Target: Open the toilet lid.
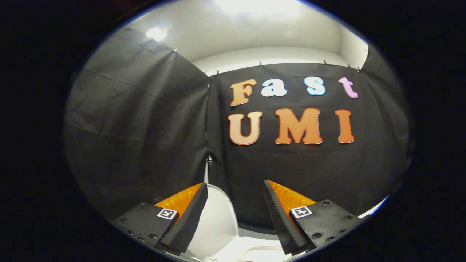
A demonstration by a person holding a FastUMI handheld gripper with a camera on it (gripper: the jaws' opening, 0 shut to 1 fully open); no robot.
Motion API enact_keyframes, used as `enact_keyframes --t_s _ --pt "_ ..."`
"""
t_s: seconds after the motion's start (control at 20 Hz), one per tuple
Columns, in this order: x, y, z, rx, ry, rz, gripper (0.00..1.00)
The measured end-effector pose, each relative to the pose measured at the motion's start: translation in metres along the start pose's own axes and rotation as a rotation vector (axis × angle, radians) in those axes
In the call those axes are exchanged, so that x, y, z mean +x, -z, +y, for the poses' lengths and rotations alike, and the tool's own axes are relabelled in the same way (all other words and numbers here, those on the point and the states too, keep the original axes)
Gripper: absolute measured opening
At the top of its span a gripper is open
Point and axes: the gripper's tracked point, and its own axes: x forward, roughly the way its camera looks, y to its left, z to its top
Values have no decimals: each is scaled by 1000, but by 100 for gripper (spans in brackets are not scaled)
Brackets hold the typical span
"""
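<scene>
Black cloth walls under a pale ceiling

Two creased panels of black cloth (138,120) meet at a seam, hung by small clips (260,64) along their top edge; above them runs a white wall (269,54) and a ceiling (233,25) with bright lights (156,34).

1. your gripper (236,189) has two fingers shaped like wedges, with a wide gap between them.
2. each finger (282,218) has tiny ridges inside.
3. flat plates (324,220) carry round screws and square black-and-white tags (301,211).
</scene>
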Motion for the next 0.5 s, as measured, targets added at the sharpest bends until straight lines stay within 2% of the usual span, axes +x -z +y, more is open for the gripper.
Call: enact_keyframes --t_s 0.2,0.5 --pt "-58 24 -106 -105 137 36 98" --pt "-150 95 -209 -68 284 153 98"
